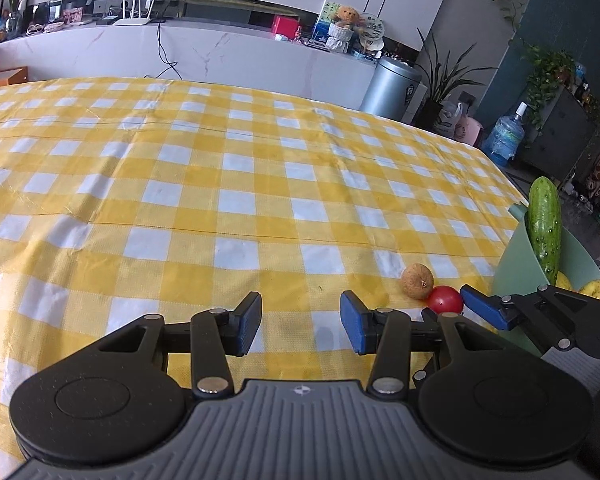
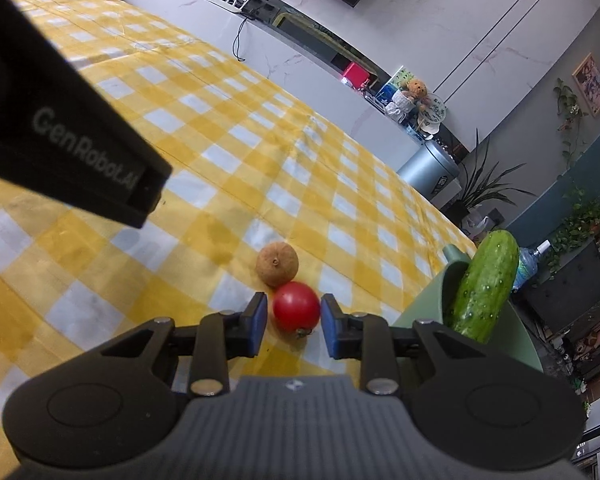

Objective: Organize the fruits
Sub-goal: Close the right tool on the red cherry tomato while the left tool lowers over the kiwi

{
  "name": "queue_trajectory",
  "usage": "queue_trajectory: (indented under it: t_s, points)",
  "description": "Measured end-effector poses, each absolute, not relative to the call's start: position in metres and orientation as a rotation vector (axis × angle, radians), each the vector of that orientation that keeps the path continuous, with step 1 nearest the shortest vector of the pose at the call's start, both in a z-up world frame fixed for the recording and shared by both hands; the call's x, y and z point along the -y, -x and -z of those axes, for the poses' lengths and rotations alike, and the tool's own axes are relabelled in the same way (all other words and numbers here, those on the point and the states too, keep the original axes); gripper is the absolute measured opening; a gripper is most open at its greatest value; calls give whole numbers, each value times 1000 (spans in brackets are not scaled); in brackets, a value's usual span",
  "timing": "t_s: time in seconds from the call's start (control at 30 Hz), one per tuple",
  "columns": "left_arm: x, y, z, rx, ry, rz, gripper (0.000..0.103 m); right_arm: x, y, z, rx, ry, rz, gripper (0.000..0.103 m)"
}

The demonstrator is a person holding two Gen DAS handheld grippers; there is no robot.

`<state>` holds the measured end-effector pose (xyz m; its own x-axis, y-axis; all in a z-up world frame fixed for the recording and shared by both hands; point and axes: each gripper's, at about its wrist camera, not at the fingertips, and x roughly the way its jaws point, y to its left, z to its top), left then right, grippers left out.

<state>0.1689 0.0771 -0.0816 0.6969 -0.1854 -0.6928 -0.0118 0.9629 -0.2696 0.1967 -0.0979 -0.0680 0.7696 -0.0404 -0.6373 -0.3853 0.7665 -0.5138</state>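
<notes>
A small red tomato (image 2: 296, 307) lies on the yellow checked cloth, touching a round brown fruit (image 2: 277, 263) just behind it. My right gripper (image 2: 294, 316) straddles the tomato. Its right pad sits at the tomato's skin, and a thin gap shows at the left pad (image 2: 260, 316). In the left wrist view the tomato (image 1: 444, 299) and brown fruit (image 1: 417, 281) lie at the right, with a blue right-gripper pad (image 1: 482, 307) beside them. My left gripper (image 1: 300, 320) hovers open over bare cloth, holding nothing. A green bowl (image 2: 424, 304) at the right holds an upright cucumber (image 2: 486, 286).
Yellow fruits (image 1: 599, 291) show inside the green bowl (image 1: 514, 256), which stands near the table's right edge. The left device's black housing (image 2: 60, 128) fills the upper left of the right wrist view. A white counter, a metal bin and plants stand beyond the table.
</notes>
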Motion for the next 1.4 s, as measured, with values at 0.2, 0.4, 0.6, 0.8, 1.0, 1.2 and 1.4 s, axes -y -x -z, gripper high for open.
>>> queue_trajectory:
  t_s: [0.2,0.4,0.6,0.8,1.0,1.2,1.4]
  points:
    - [-77,-169,82,-799,259,100,52,99,-195,70,-669,693,-204,21]
    - [-76,-171,83,-808,262,96,52,101,-188,63,-656,663,-220,21]
    - [-72,-170,82,-802,251,108,52,109,-177,42,-615,614,-244,21]
    - [-59,-171,78,-790,228,175,52,135,-165,7,-601,479,-263,21]
    - [-36,-174,73,-783,193,251,50,181,-160,-19,-636,269,-274,21]
    - [-8,-185,70,-773,111,297,50,226,-153,-38,-660,64,-271,11]
    - [15,-201,83,-802,64,302,49,268,-158,-32,-712,-35,-182,11]
